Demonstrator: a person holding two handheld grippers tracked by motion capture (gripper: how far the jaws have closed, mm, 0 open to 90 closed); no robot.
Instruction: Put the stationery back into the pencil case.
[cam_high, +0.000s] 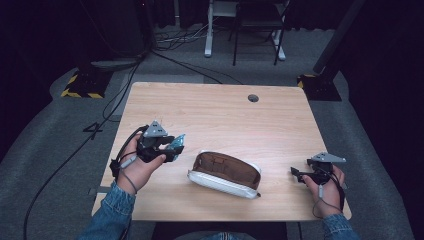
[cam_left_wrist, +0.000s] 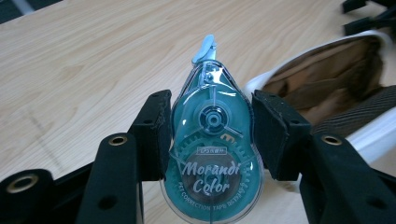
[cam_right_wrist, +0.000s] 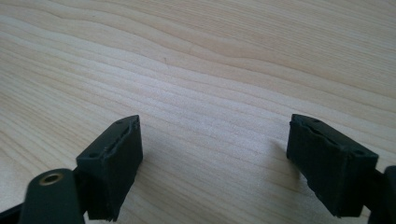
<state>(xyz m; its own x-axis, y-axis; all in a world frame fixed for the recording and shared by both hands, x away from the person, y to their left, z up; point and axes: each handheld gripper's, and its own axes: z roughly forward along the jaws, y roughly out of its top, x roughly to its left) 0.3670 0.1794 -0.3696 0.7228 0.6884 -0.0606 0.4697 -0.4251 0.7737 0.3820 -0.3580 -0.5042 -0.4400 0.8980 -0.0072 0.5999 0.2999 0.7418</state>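
Teal correction tape (cam_left_wrist: 212, 154) sits clamped in your left hand-held gripper (cam_high: 172, 146), tip pointing toward the open pouch (cam_high: 226, 173), just left of it. Right hand-held gripper (cam_right_wrist: 215, 163), jaws apart and empty, rests right of pouch, farther off.

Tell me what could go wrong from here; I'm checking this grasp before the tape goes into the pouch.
The left gripper pinches the rounded, smooth correction tape by its sides only, so it might slip or twist out. The pencil pouch lies on its side with a narrow opening and could shift, since the right gripper stands open, apart from it.
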